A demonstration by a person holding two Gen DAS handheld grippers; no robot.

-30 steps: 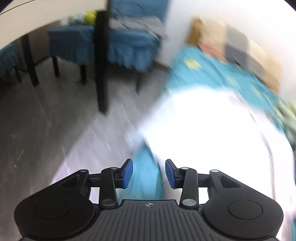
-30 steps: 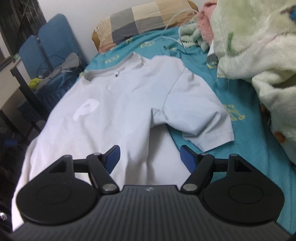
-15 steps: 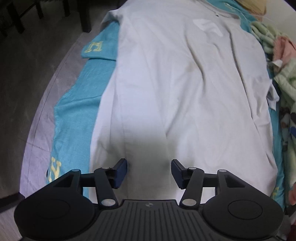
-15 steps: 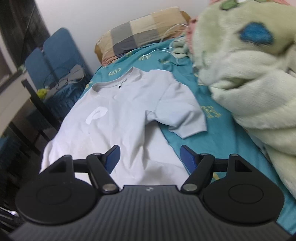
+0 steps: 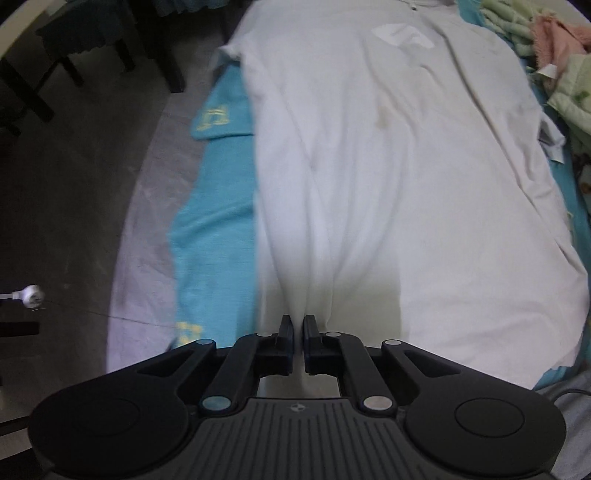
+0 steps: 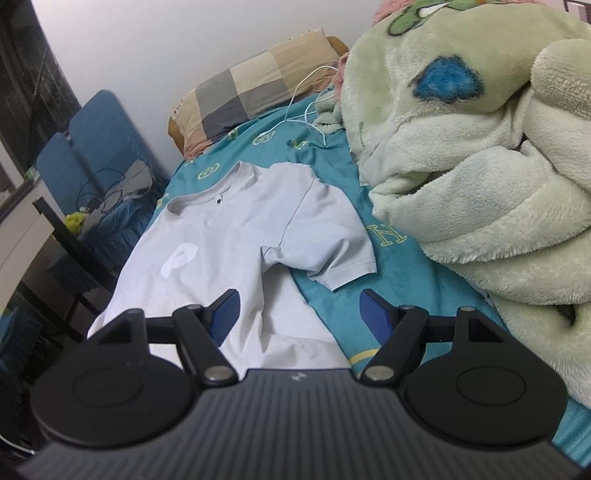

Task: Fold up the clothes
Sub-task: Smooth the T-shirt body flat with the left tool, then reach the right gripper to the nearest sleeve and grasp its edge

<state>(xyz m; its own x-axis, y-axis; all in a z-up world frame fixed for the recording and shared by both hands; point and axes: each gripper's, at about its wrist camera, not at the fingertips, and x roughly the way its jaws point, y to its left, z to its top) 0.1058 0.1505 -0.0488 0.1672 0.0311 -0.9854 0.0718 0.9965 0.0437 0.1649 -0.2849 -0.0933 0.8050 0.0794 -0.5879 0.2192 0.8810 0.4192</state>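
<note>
Two grippers, left gripper (image 5: pixel 298 326) pinching one white T-shirt (image 5: pixel 388 177), one pillow (image 6: pixel 255 92).

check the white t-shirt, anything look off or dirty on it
Yes: the white cotton t-shirt on the teal bedsheet has a faint yellowish-brown stain mid-chest, below the white printed logo. Otherwise only soft wrinkles.

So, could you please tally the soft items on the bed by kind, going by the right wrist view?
White T-shirt: 1
Checked pillow: 1
Pale green fleece blanket: 1
Teal bedsheet: 1
Total: 4
</note>
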